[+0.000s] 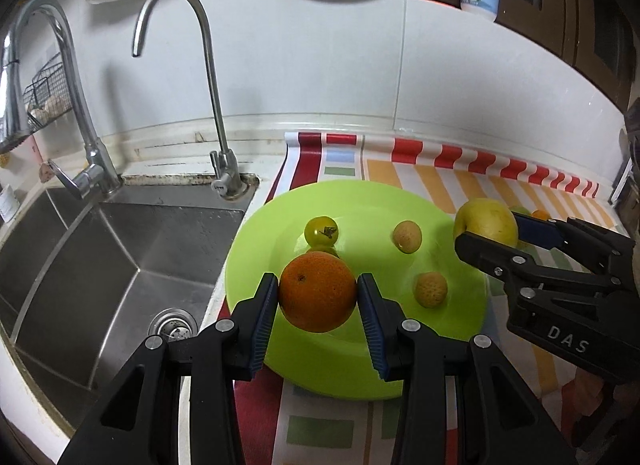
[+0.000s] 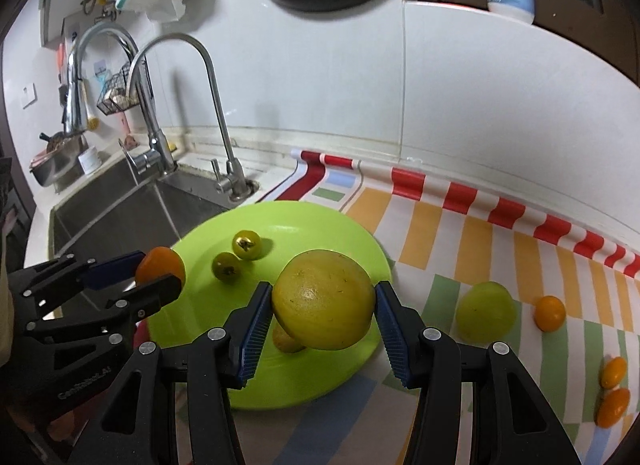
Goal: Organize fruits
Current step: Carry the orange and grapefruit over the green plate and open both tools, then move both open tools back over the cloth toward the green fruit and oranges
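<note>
In the left wrist view my left gripper (image 1: 318, 289) is shut on an orange (image 1: 316, 297), held just above the near side of a lime green plate (image 1: 360, 201). On the plate lie a green tomato (image 1: 321, 231) and two small tan fruits (image 1: 407, 237) (image 1: 431, 289). My right gripper (image 2: 324, 299) is shut on a large yellow fruit (image 2: 320, 305) over the plate's right part (image 2: 304, 221). Two green tomatoes (image 2: 247, 244) (image 2: 227, 267) rest on the plate's far left. Each gripper also shows in the other's view, still holding its fruit.
A steel sink (image 1: 120, 249) with two tall faucets (image 1: 208, 65) lies directly left of the plate. The plate sits on a striped cloth (image 2: 480, 233). A green fruit (image 2: 485, 311) and three small orange fruits (image 2: 550, 313) (image 2: 613, 372) (image 2: 613, 407) lie on the cloth at right.
</note>
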Action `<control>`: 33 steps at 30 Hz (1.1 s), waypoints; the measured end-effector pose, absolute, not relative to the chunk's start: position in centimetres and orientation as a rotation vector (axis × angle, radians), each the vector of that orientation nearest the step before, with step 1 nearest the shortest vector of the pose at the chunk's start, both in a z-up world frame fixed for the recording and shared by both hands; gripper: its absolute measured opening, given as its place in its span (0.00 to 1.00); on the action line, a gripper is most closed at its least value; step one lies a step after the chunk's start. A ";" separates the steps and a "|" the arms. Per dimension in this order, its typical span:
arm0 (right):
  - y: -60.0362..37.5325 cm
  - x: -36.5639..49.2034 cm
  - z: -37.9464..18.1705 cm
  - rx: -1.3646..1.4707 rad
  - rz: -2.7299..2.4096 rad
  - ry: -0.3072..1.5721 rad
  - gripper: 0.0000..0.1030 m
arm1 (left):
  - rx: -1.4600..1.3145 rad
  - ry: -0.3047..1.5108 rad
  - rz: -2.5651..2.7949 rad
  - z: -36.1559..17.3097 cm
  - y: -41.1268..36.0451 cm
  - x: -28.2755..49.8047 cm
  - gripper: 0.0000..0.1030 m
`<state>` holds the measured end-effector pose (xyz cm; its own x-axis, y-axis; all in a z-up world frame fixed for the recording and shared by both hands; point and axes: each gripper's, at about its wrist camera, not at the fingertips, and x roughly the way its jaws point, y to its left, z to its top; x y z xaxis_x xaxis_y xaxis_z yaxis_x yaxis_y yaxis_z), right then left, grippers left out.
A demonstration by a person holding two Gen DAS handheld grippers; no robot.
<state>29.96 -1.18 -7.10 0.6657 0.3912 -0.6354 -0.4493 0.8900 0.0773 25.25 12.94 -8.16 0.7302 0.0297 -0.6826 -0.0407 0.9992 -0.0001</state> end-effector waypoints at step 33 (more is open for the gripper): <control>-2.4 29.2 -6.3 -0.062 0.442 0.660 0.58 | -0.003 0.706 0.044 -6.9 12.6 24.8 0.46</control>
